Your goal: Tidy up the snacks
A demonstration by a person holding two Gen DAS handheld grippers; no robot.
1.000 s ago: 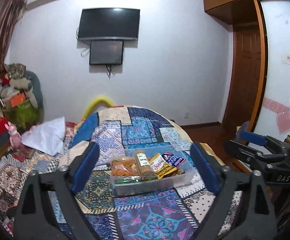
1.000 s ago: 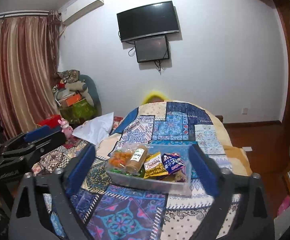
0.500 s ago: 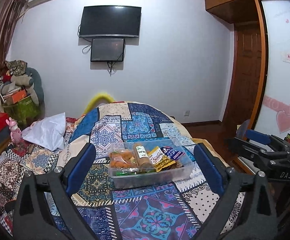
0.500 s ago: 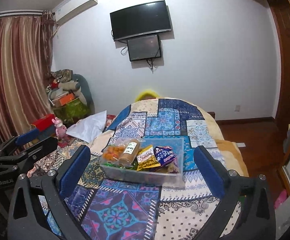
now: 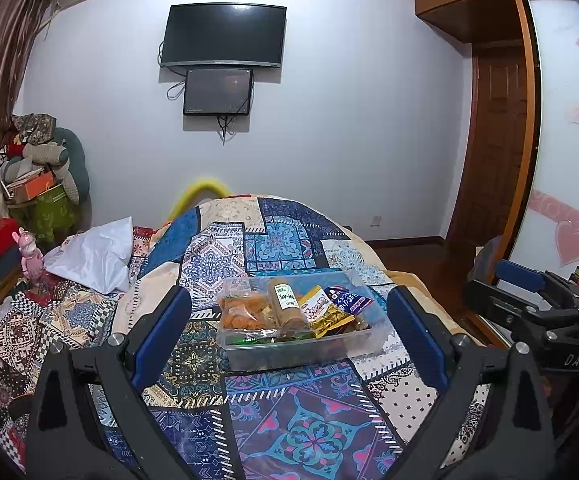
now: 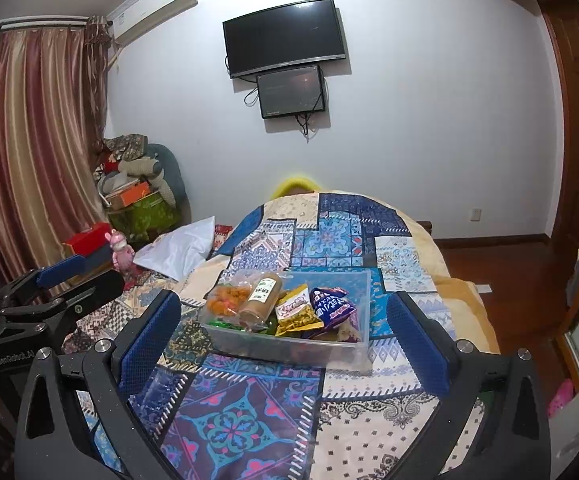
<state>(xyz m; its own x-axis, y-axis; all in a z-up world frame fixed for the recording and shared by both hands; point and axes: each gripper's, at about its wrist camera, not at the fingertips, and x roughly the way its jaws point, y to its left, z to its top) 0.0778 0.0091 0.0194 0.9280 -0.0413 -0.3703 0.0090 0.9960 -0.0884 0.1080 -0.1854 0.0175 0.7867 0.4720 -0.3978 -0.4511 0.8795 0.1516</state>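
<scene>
Snack bin (image 5: 297,344) lies beyond spread, empty fingers (image 5: 161,332).

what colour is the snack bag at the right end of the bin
Dark blue snack bag, clearest in the right wrist view.

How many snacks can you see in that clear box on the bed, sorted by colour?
Showing in the clear box:
Orange bag: 1
Tan packet with a white label: 1
Yellow bag: 1
Blue bag: 1
Green wrapper, partly buried: 1
Total: 5 in view; more may lie hidden underneath.
</scene>
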